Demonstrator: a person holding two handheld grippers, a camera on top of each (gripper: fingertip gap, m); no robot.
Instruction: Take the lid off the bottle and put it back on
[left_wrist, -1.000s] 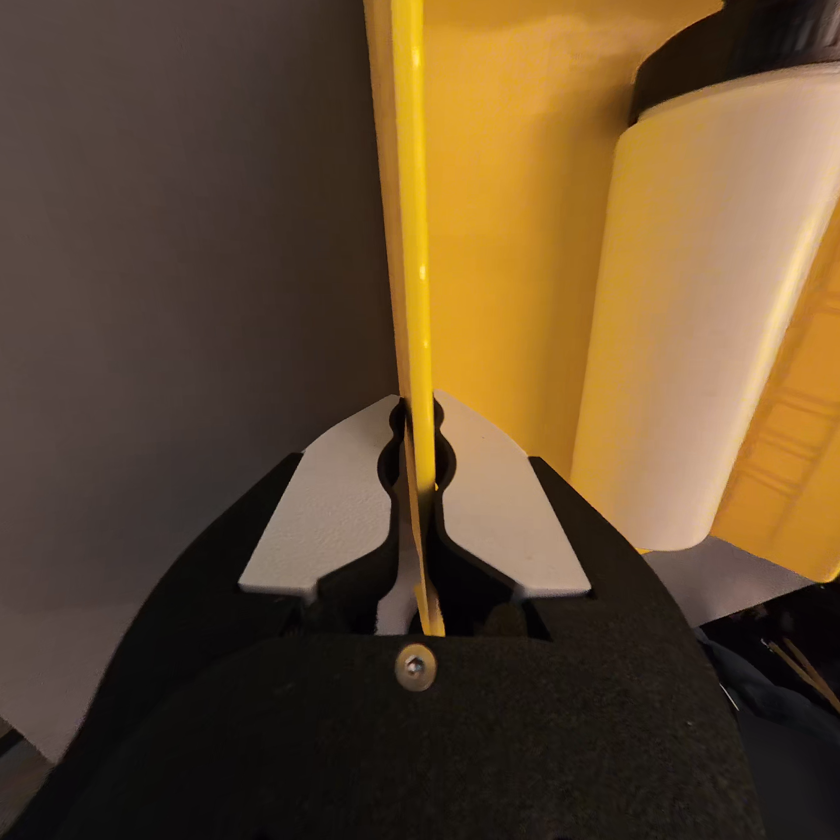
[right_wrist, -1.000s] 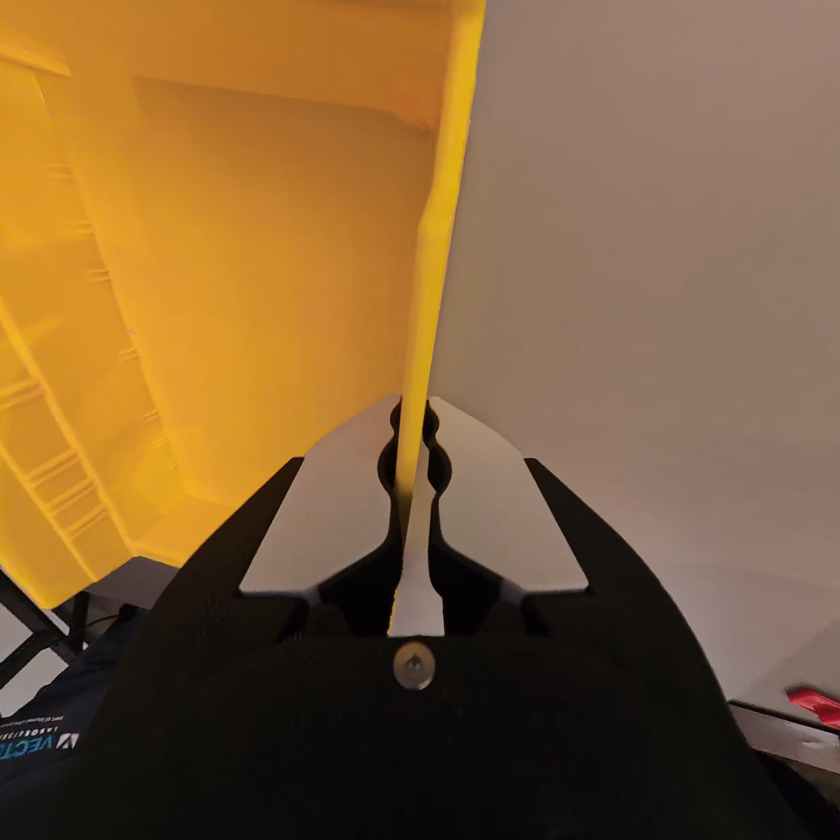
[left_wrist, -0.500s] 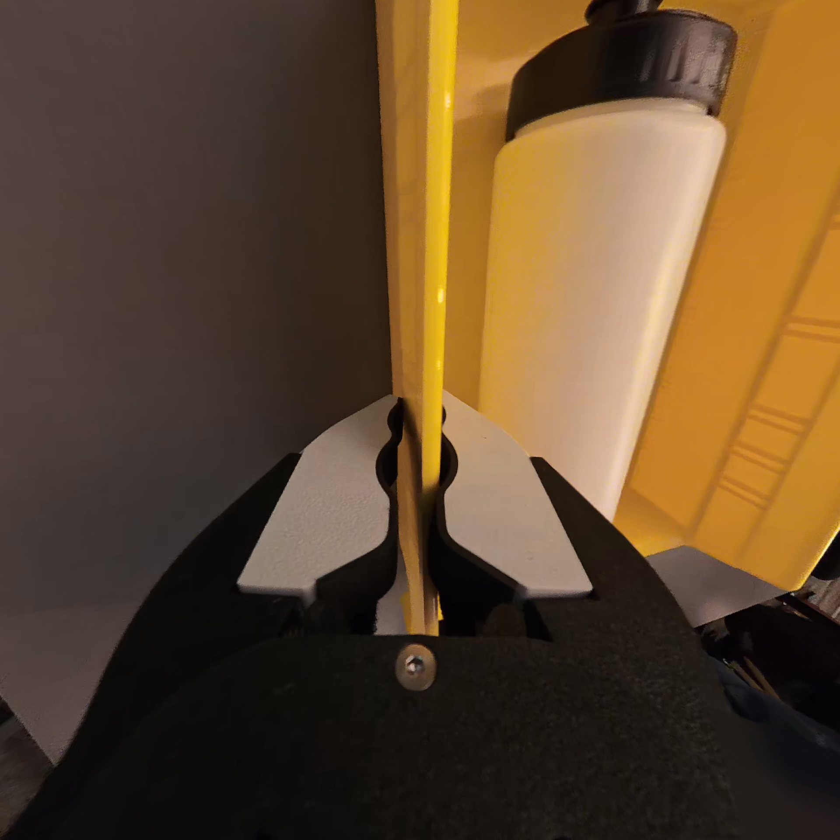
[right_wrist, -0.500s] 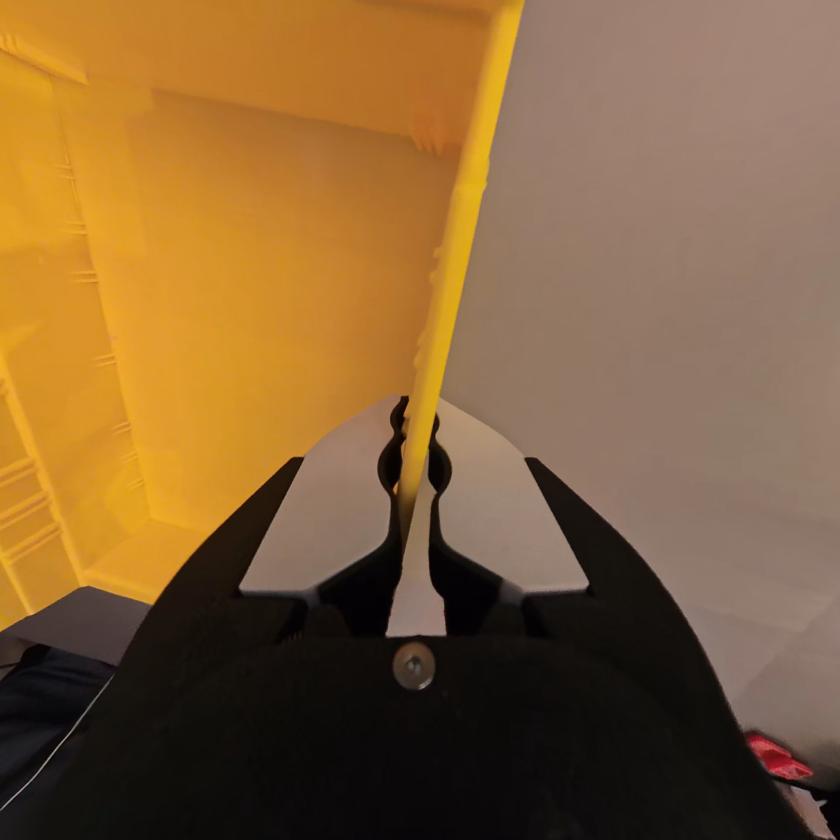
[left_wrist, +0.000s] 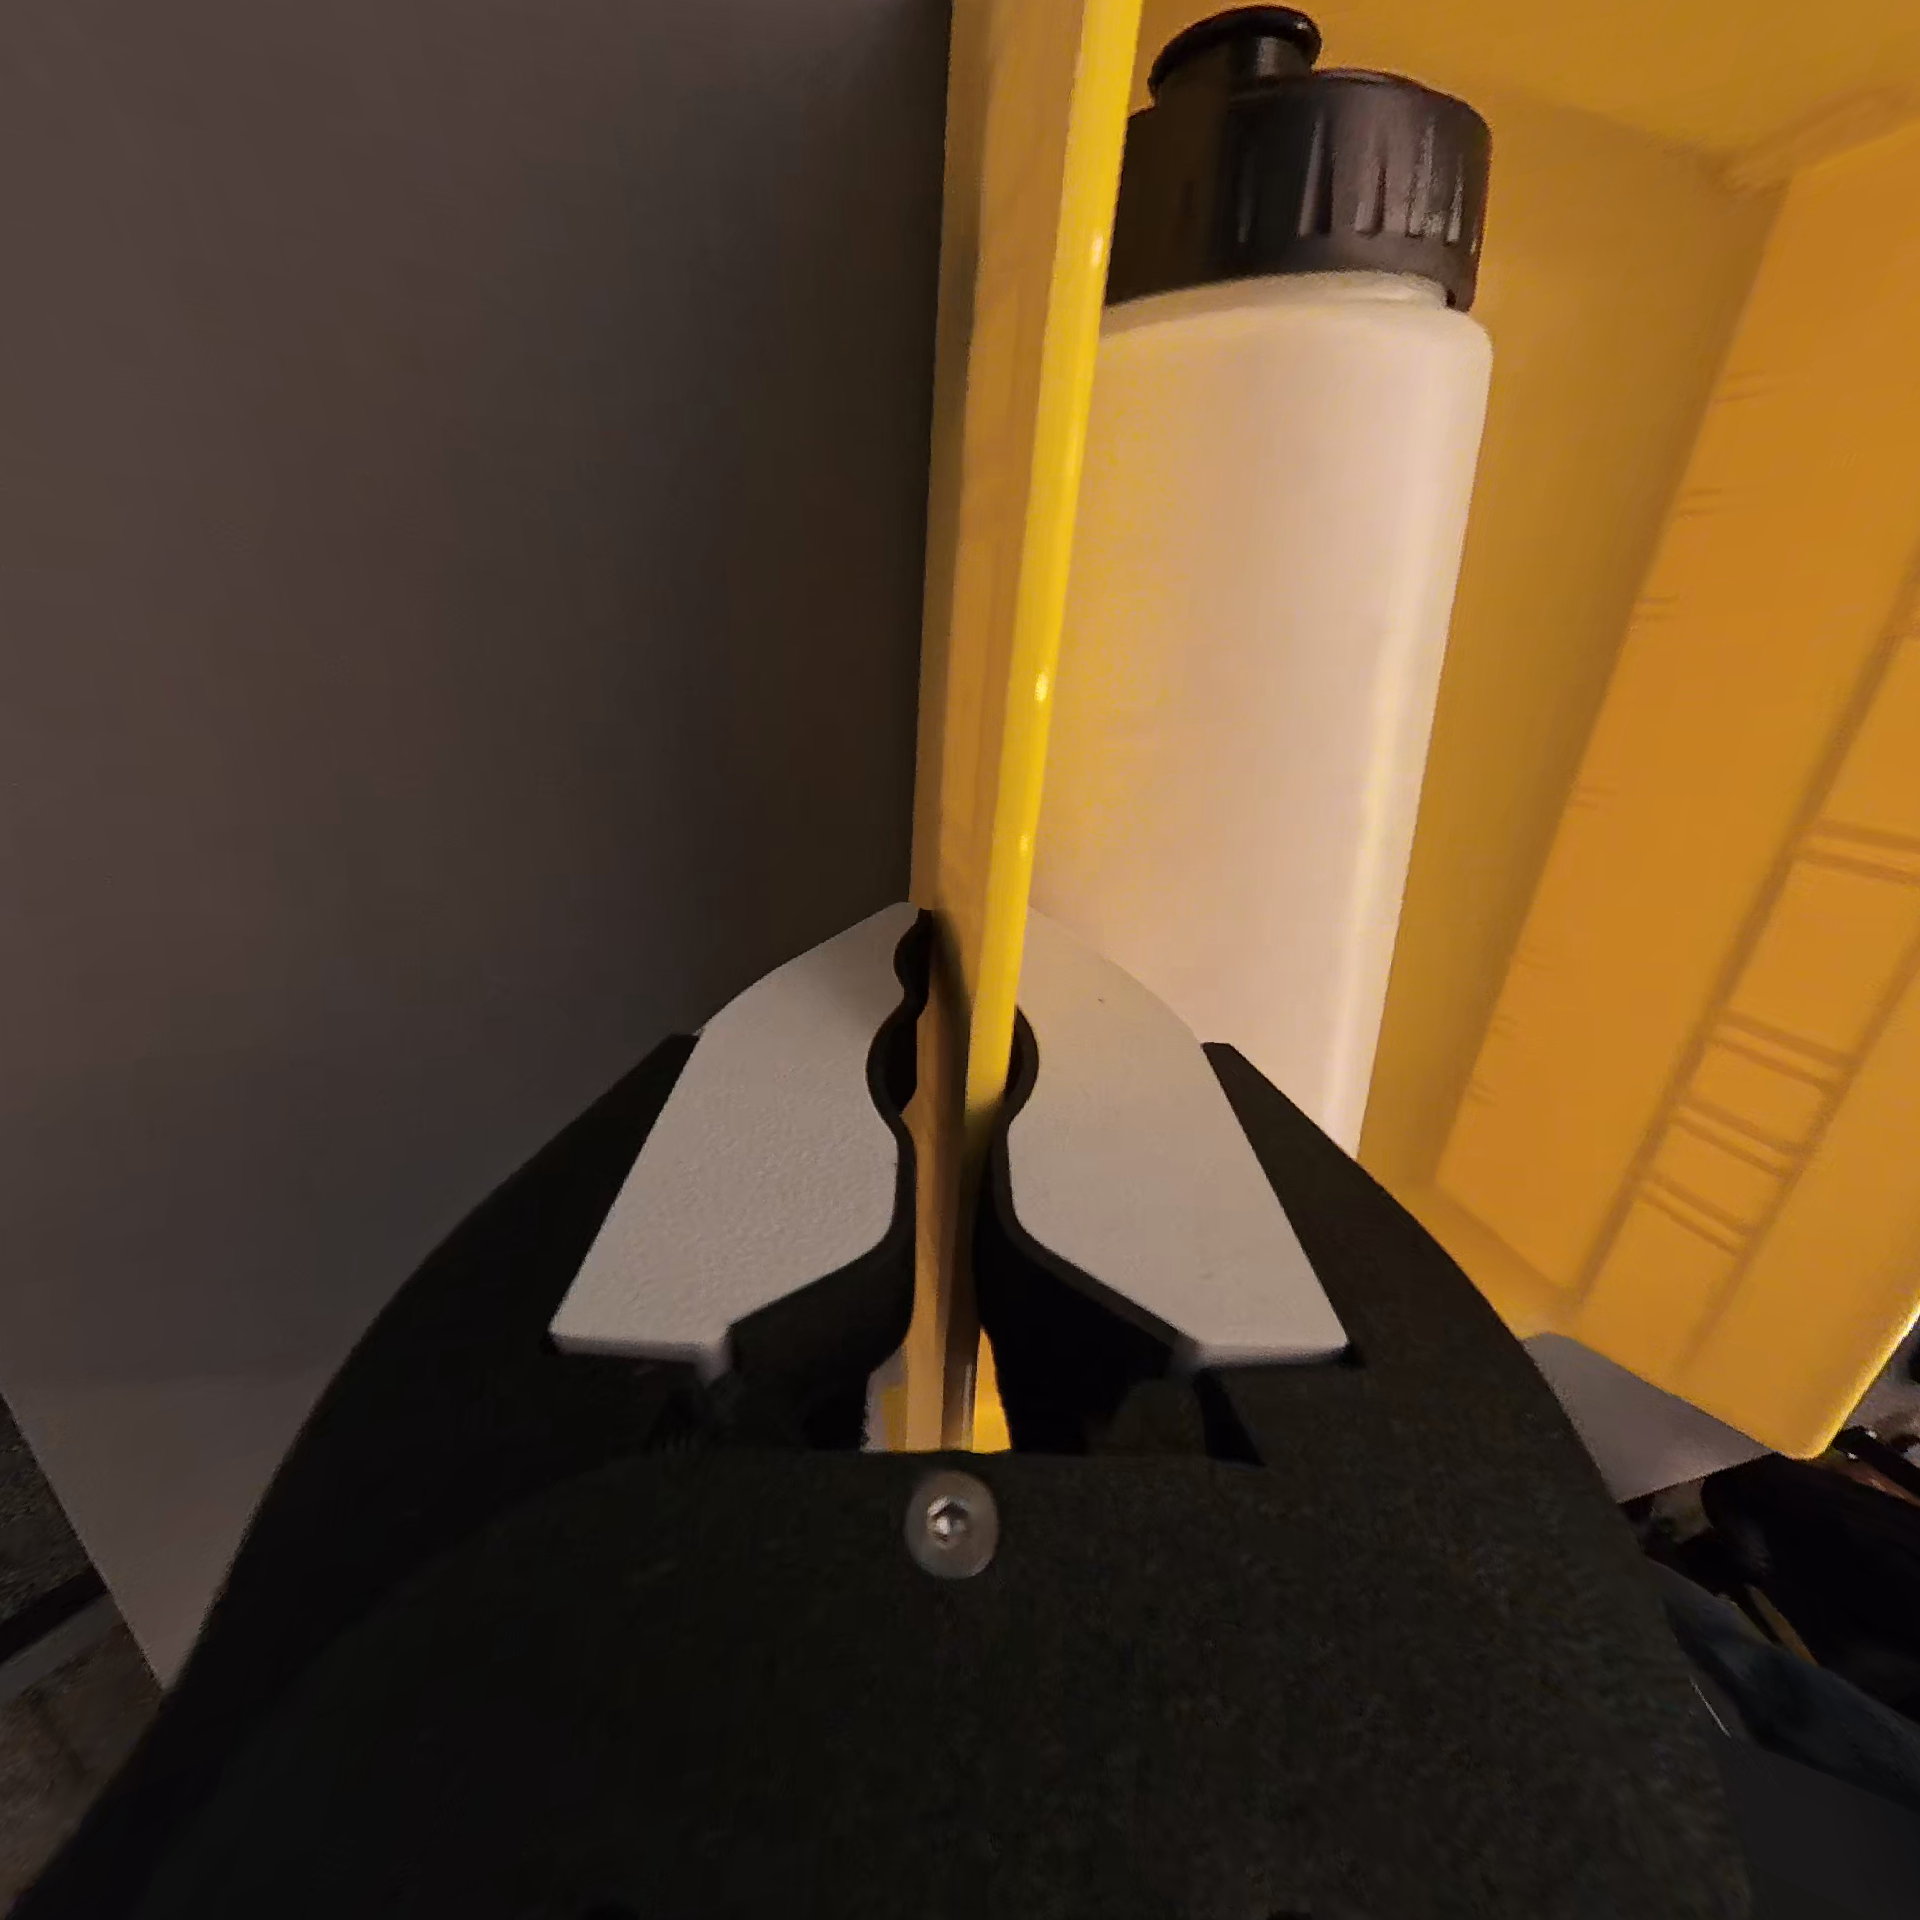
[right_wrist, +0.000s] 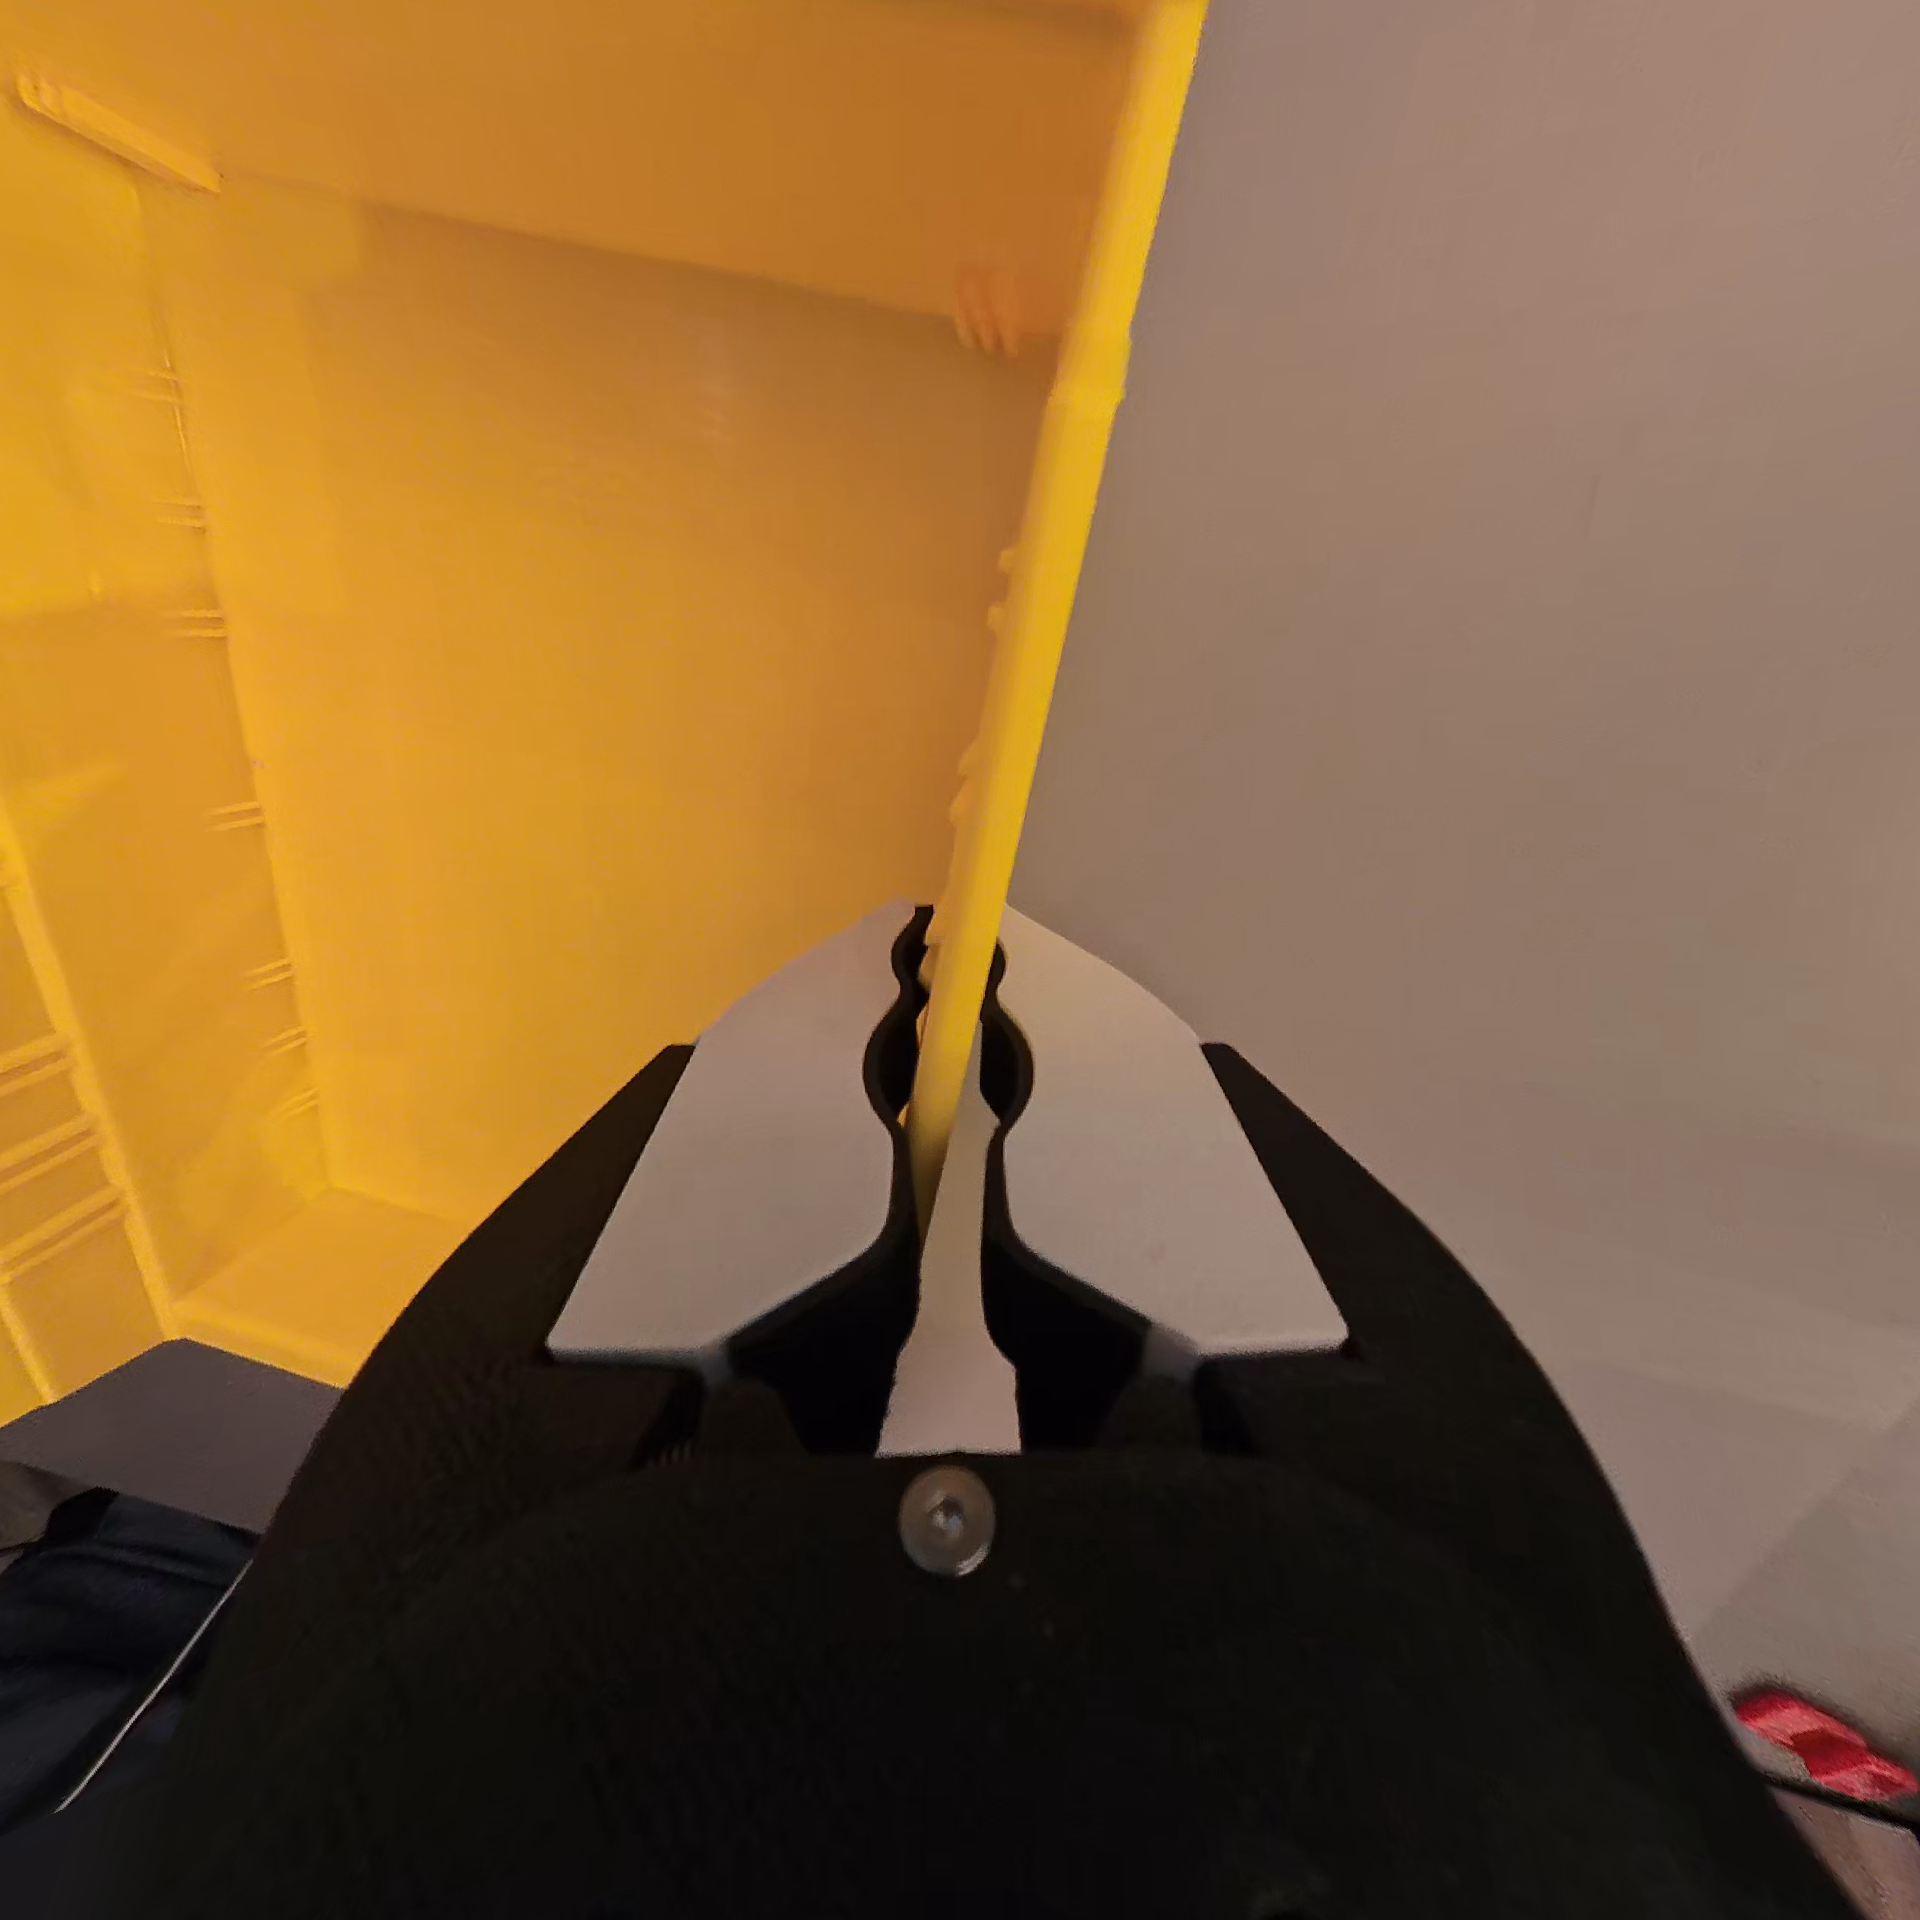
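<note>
Left wrist view: left hand-held gripper (left_wrist: 961, 1023) pinching yellow bin wall (left_wrist: 1023, 582); white bottle (left_wrist: 1257, 665) just right inside, black lid (left_wrist: 1309, 192) farthest. Right hand-held gripper (right_wrist: 956, 1023) pinching opposite wall (right_wrist: 1049, 665), bottle unseen.

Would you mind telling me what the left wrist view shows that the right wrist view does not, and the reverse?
Only the left wrist view shows the white bottle inside the yellow bin, its black lid on, beside the wall that the left gripper is clamped on.

Only the right wrist view shows a red object at the lower right, and the bin's interior on that side with no bottle in sight. The right gripper is clamped on another bin wall.

Both show a gripper shut on a thin yellow wall, with a plain pale surface outside the bin.
</note>
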